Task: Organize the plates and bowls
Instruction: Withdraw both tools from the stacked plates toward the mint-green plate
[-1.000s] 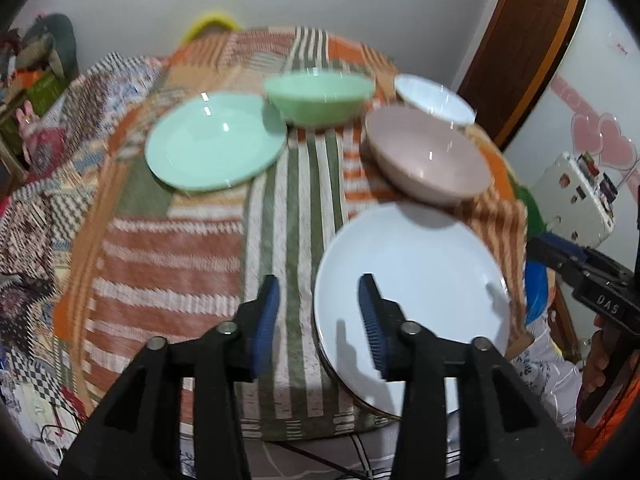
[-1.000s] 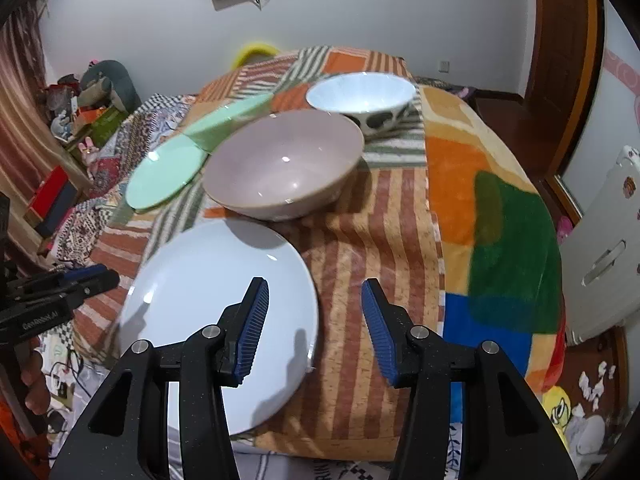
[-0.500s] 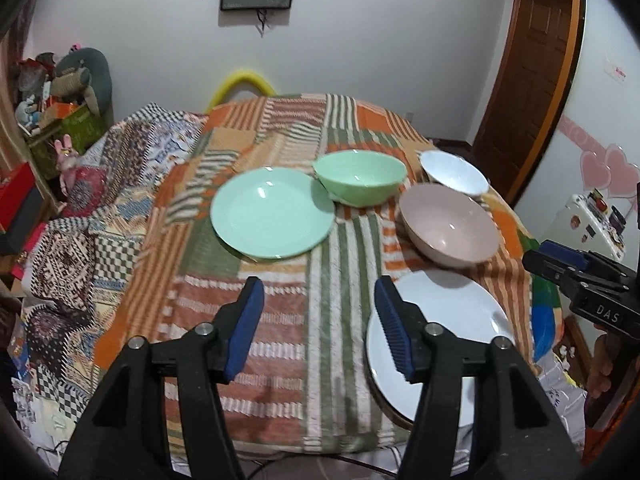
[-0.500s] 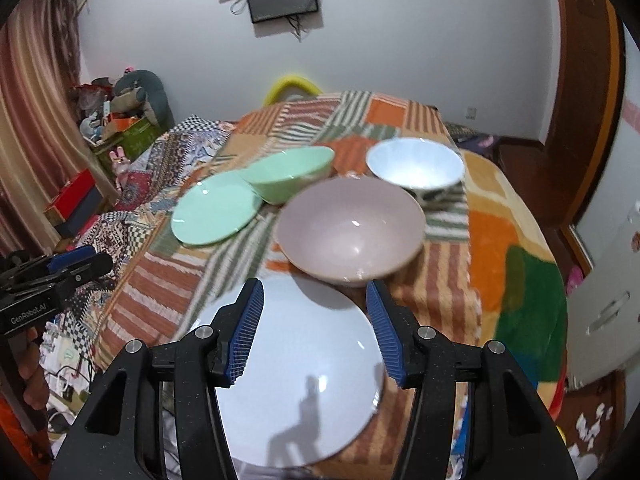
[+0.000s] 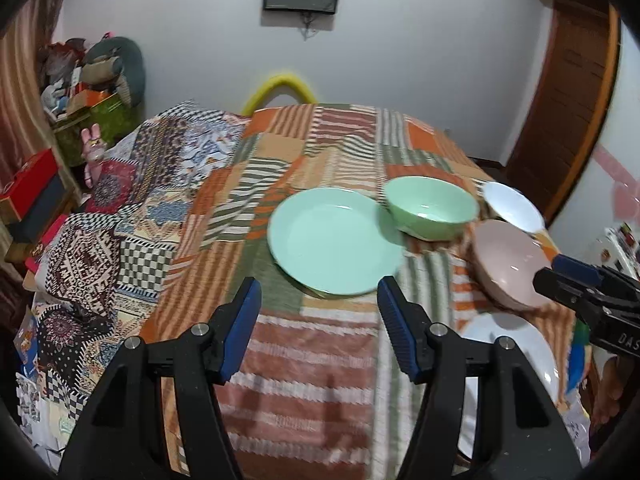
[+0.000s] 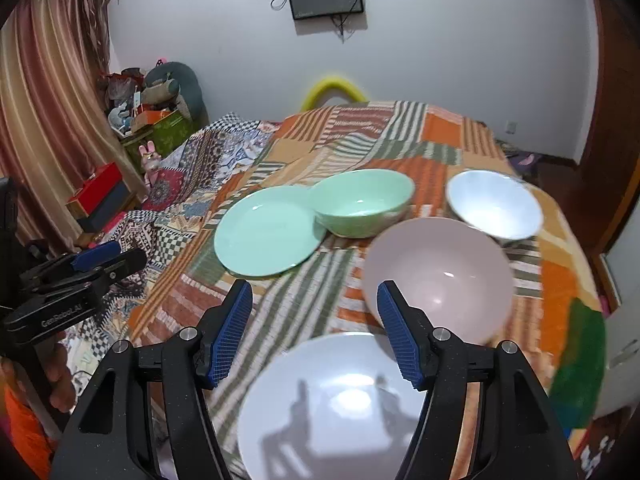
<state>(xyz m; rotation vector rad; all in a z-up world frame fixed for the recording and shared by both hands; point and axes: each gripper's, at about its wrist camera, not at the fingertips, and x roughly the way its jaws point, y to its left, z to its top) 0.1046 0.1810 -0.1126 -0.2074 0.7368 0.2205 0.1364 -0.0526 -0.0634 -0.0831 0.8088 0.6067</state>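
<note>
A green plate (image 5: 336, 240) (image 6: 268, 230) lies mid-table, with a green bowl (image 5: 432, 206) (image 6: 364, 206) touching its right side. A pink bowl (image 5: 508, 260) (image 6: 436, 276) and a white bowl (image 5: 514, 206) (image 6: 494, 204) sit further right. A white plate (image 6: 332, 404) (image 5: 536, 356) lies at the near edge. My left gripper (image 5: 318, 328) is open and empty, above the cloth just short of the green plate. My right gripper (image 6: 314, 328) is open and empty, above the white plate's far rim.
A striped patchwork cloth (image 5: 320, 148) covers the table. A patterned quilt (image 5: 100, 248) hangs at the left. Boxes and toys (image 6: 156, 120) crowd the left corner. A yellow chair back (image 5: 280, 88) stands behind the table, a wooden door (image 5: 568, 100) at right.
Both grippers have pulled back and tilted up, so more of the room and table shows. The left gripper has swung left from the white plate toward the green plate. Both stay open.
</note>
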